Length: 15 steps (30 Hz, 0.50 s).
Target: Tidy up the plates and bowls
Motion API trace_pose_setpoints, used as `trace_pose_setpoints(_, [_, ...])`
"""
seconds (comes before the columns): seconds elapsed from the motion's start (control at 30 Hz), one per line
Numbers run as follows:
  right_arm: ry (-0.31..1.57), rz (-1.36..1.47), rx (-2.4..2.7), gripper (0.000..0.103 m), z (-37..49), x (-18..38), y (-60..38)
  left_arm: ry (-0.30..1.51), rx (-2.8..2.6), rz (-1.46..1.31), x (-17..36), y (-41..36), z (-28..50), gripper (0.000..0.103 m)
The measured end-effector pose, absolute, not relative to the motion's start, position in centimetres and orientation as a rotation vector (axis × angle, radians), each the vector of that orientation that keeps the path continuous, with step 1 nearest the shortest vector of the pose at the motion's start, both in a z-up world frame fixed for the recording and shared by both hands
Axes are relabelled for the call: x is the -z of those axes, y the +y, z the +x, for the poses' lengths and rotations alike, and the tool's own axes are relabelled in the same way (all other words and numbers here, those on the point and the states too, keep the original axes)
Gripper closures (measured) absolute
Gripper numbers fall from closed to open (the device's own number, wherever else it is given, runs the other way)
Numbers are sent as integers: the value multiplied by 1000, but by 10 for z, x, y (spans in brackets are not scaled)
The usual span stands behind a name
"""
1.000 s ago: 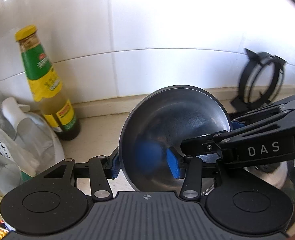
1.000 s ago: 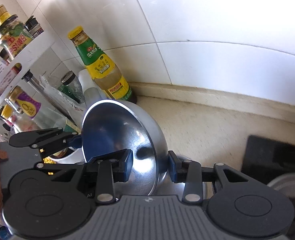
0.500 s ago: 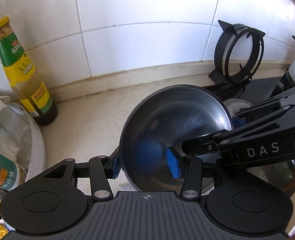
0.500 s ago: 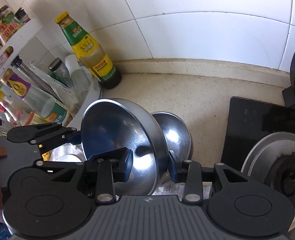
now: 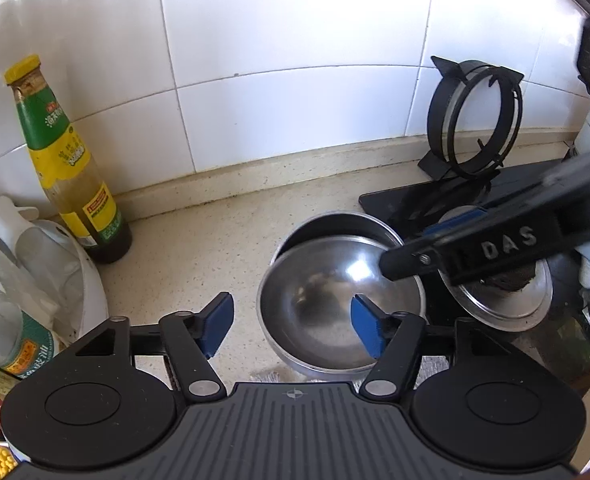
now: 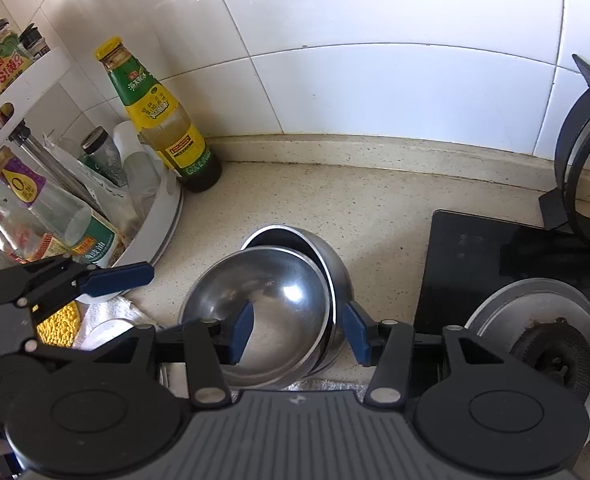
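Note:
Two steel bowls sit nested on the beige counter [image 5: 223, 248]. The upper bowl [image 5: 335, 304] leans tilted inside the lower bowl [image 5: 335, 224]. My left gripper [image 5: 291, 330] is open, one blue pad left of the bowls and the other over the upper bowl's inside. In the right wrist view, the upper bowl [image 6: 263, 300] and lower bowl [image 6: 335, 264] lie between the pads of my open right gripper [image 6: 298, 332], which straddles their right rims. The right gripper's fingers [image 5: 455, 222] reach in from the right. Neither gripper holds anything.
A green-labelled sauce bottle [image 6: 163, 120] stands by the tiled wall. A white rack [image 6: 159, 220] crowded with bottles fills the left. On the right lie a black glass hob [image 6: 495, 248] with a burner [image 6: 543, 340] and a pan support ring [image 5: 475, 120] leaning on the wall. A grey cloth [image 6: 327, 384] lies under the bowls.
Both grippers carried the steel bowl down into the second bowl on the counter, then opened and let go of it. The bowl now rests tilted in the lower one.

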State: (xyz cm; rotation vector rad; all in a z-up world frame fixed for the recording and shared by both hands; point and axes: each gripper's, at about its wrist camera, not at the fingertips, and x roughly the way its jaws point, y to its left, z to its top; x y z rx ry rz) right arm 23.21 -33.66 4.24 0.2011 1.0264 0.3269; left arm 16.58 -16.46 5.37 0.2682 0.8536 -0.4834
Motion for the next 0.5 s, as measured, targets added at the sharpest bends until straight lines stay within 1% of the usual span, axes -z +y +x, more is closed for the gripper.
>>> trace_pose_setpoints(0.07, [1032,197,-338,52,233,-42,-335,844,482,285,-54,-166,161,30])
trace_pose_setpoints(0.13, [1037,190,-351,52,235,-41,-331,841,486,287,-54,-167,158,27])
trace_pose_setpoints(0.3, [1048,176,-376,48,237,-38,-326,833,485,297,-53,-167,151,26])
trace_pose_setpoints(0.4, [1052,170,-384,48,238,-37,-325,839,482,290,-52,-168,150,26])
trace_pose_setpoints(0.5, [1054,166,-391,47,239,-35,-325,841,481,289,-51,-168,149,22])
